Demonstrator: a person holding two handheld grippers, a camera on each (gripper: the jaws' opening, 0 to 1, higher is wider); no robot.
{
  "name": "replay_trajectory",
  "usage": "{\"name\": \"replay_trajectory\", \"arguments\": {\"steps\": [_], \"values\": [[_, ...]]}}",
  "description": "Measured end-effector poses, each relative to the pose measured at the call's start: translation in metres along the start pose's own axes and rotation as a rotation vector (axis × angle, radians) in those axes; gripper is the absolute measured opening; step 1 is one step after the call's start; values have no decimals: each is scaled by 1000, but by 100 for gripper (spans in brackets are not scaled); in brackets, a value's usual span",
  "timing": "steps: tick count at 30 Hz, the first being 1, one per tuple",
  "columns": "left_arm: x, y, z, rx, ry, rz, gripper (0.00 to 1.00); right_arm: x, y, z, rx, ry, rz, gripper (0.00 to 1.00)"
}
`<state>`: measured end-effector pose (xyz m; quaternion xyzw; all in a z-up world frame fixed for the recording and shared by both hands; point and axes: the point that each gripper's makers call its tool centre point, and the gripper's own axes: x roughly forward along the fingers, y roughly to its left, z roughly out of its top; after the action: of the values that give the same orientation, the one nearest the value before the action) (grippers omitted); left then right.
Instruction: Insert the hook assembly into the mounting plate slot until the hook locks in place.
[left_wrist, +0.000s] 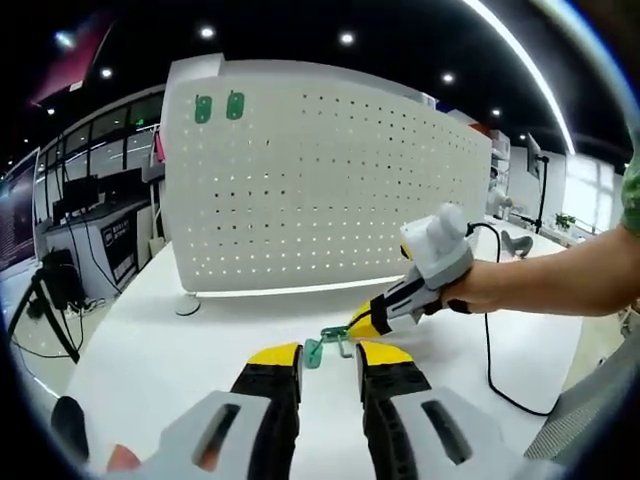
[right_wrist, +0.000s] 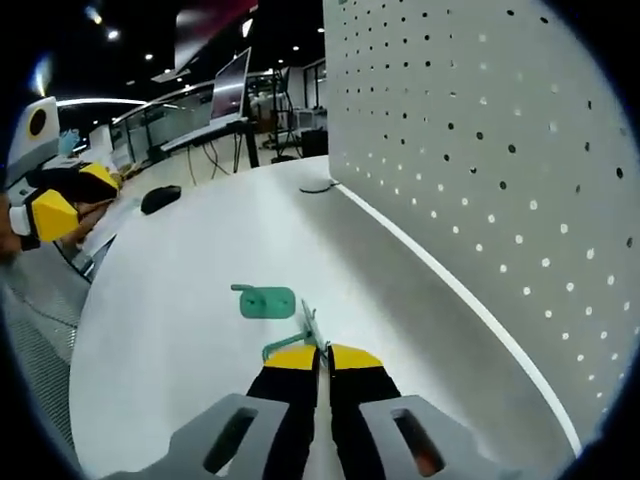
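Observation:
A small green mounting plate (right_wrist: 267, 301) lies flat on the white table (right_wrist: 180, 330). Just behind it, my right gripper (right_wrist: 322, 352) is shut on a thin green hook (right_wrist: 306, 328), whose tip stands close to the plate's edge. In the left gripper view a hand brings the right gripper (left_wrist: 362, 325) in from the right, down at the hook (left_wrist: 336, 336), with the plate (left_wrist: 312, 352) beside it. My left gripper (left_wrist: 330, 355) hangs open above the table, short of both parts, with nothing between its jaws. It also appears at the far left of the right gripper view (right_wrist: 60, 200).
A tall white pegboard (left_wrist: 320, 180) stands upright along the back of the table, with two green plates (left_wrist: 218, 106) mounted at its top left. A black cable (left_wrist: 495, 370) trails from the right gripper over the table. A black mouse-like object (right_wrist: 160, 199) lies farther off.

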<state>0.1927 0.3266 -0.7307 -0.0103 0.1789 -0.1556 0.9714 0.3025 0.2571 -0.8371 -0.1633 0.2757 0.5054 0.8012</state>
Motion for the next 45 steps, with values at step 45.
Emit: {"name": "replay_trajectory", "arguments": {"steps": [45], "values": [[-6,-21,38,122,-93,-30,21,-75,37,91,14,-113,-14,0]]}}
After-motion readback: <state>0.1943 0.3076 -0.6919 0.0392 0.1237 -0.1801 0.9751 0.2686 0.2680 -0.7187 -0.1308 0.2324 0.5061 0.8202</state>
